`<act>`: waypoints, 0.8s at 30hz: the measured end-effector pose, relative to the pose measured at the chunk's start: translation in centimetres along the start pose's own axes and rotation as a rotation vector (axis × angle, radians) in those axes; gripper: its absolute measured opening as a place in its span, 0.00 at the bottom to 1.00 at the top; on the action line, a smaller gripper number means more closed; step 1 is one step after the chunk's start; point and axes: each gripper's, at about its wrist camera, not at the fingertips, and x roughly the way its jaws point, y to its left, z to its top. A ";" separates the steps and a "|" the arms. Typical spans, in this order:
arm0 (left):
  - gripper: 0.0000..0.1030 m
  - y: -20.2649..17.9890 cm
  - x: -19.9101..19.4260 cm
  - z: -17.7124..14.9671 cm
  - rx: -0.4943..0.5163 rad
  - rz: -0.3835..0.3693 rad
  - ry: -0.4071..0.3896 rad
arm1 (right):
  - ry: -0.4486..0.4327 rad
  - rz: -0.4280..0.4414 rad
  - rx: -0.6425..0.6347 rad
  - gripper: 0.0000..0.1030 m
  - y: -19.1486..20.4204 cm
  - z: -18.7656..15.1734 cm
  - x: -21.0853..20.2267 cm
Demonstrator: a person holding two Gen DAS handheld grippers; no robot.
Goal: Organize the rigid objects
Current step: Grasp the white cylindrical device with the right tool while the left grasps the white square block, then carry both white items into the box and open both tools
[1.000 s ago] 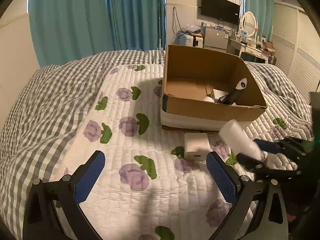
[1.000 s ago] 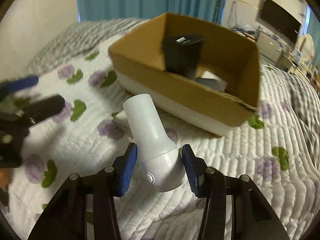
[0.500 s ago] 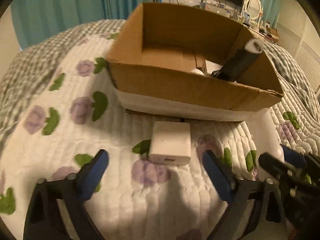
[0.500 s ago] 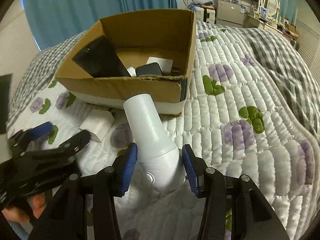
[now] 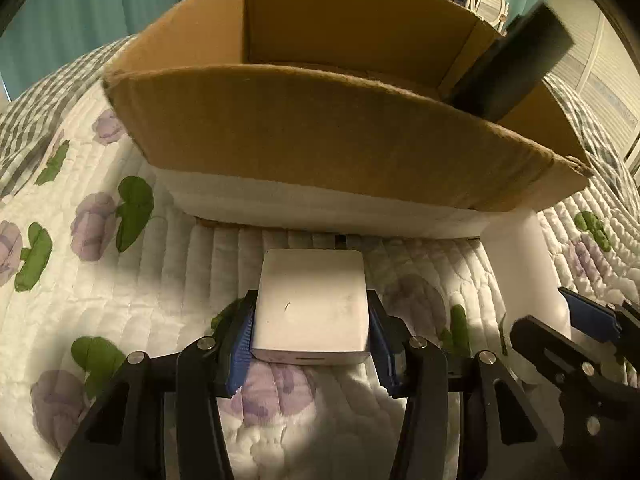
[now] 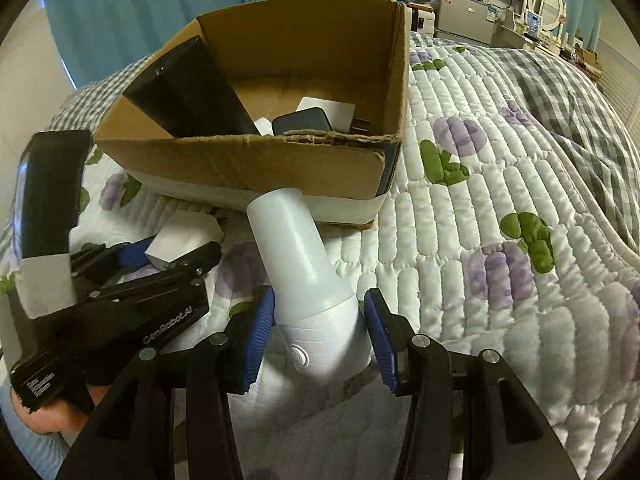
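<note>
A flat white box [image 5: 312, 306] lies on the flowered quilt just in front of the cardboard box [image 5: 320, 148]. My left gripper [image 5: 311, 344] has closed on its two sides, blue pads touching it. It also shows in the right wrist view [image 6: 182, 240], between the left gripper's fingers [image 6: 132, 254]. My right gripper [image 6: 318, 338] is shut on a white bottle-shaped device [image 6: 308, 284], whose neck points toward the cardboard box [image 6: 260, 160]. That device also shows at the right of the left wrist view [image 5: 524, 272].
The cardboard box holds a tall black object [image 6: 188, 92], a dark phone-like item [image 6: 302, 120] and a white block [image 6: 326, 110]. The quilted bed [image 6: 500, 200] extends right. Blue curtains [image 6: 140, 8] and a dresser with a TV [image 6: 480, 20] stand behind.
My left gripper moved forward and down to the white box and closed on its sides. My right gripper kept hold of the white device and barely shifted.
</note>
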 end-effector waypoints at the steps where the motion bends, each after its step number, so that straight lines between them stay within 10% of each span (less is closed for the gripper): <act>1: 0.49 0.3 -0.4 -0.2 -0.005 -0.002 -0.003 | 0.000 -0.002 -0.001 0.45 0.0 0.0 0.0; 13: 0.49 0.7 -9.2 -3.4 -0.023 -0.032 -0.113 | -0.076 0.019 -0.017 0.45 0.2 -0.4 -3.1; 24: 0.49 0.7 -17.6 1.2 0.005 -0.052 -0.316 | -0.237 0.089 -0.071 0.45 2.0 2.5 -11.4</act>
